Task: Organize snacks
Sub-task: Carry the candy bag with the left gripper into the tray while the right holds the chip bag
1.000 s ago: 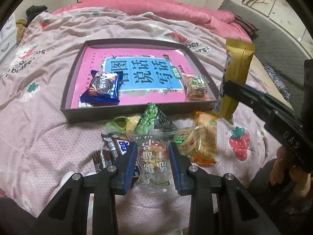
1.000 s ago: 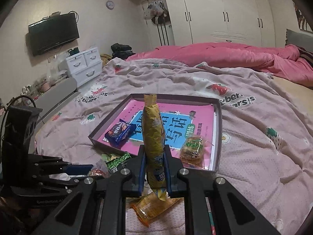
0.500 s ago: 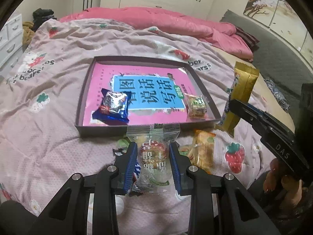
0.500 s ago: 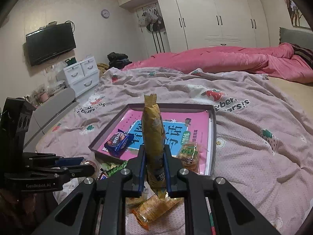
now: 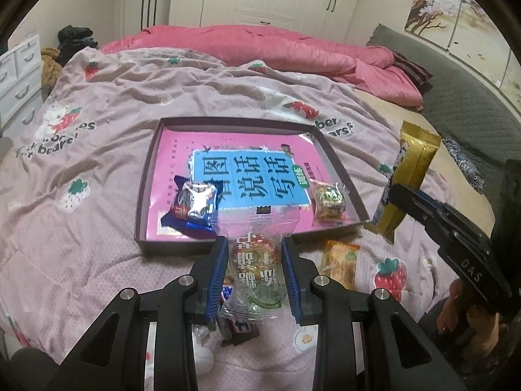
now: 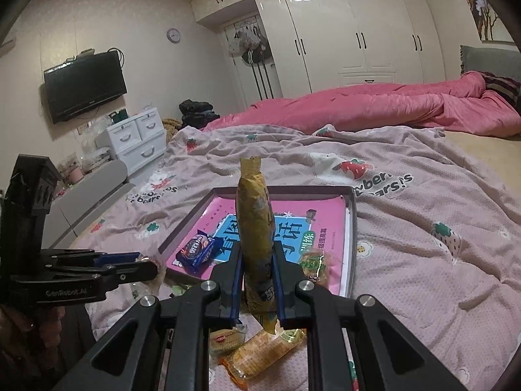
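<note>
A bed fills the room's middle, spread with a pale pink strawberry-print quilt point(image 5: 107, 176), and a rumpled deeper pink duvet point(image 6: 390, 107) lies along its far side. White wardrobes point(image 6: 351, 29) line the back wall, with a wall-mounted television point(image 6: 85, 86) and a white drawer unit point(image 6: 136, 138) to the left. On the quilt sits a shallow dark-rimmed tray point(image 5: 145, 176) lined with a pink and blue printed sheet; inside it lie a blue biscuit packet point(image 5: 193, 203) near the front left and a small clear-wrapped snack point(image 5: 327, 202) at the front right. The left gripper point(image 5: 255, 268) is closed on a clear snack bag point(image 5: 257, 260), held just at the tray's near rim. The right gripper point(image 6: 259, 277) pinches a tall yellow snack packet point(image 6: 255, 228) upright, in front of the tray. An orange packet point(image 6: 260, 352) and other wrapped snacks lie loose on the quilt below both grippers.
</note>
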The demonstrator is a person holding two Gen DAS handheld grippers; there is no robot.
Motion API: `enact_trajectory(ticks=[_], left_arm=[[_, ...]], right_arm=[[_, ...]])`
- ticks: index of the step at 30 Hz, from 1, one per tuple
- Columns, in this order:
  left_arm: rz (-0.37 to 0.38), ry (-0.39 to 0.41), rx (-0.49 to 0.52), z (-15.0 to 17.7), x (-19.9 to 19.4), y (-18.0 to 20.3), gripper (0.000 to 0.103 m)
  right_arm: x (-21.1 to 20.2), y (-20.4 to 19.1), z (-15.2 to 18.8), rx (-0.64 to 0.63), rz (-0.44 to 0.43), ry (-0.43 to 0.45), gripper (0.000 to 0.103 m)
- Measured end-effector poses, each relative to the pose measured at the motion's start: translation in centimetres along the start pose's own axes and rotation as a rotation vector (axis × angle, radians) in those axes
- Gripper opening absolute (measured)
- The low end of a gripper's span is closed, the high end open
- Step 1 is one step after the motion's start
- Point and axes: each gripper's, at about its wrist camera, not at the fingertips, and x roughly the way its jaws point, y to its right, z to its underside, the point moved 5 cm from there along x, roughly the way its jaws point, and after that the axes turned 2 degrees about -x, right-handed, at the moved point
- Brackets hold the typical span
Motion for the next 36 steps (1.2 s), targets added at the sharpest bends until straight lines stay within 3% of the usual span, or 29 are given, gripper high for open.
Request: enact_trajectory(ticks=[16, 36], left_arm=[[0.001, 0.059, -0.016, -4.2, 1.1, 1.0, 0.034], [-0.024, 0.065, -0.030, -6.0, 3.9, 0.4, 0.034]], right_arm=[[0.6, 0.7, -1.0, 0.023, -0.021, 0.033, 0.017], [2.6, 3.0, -1.8, 0.084, -0.032, 0.029, 0.017]])
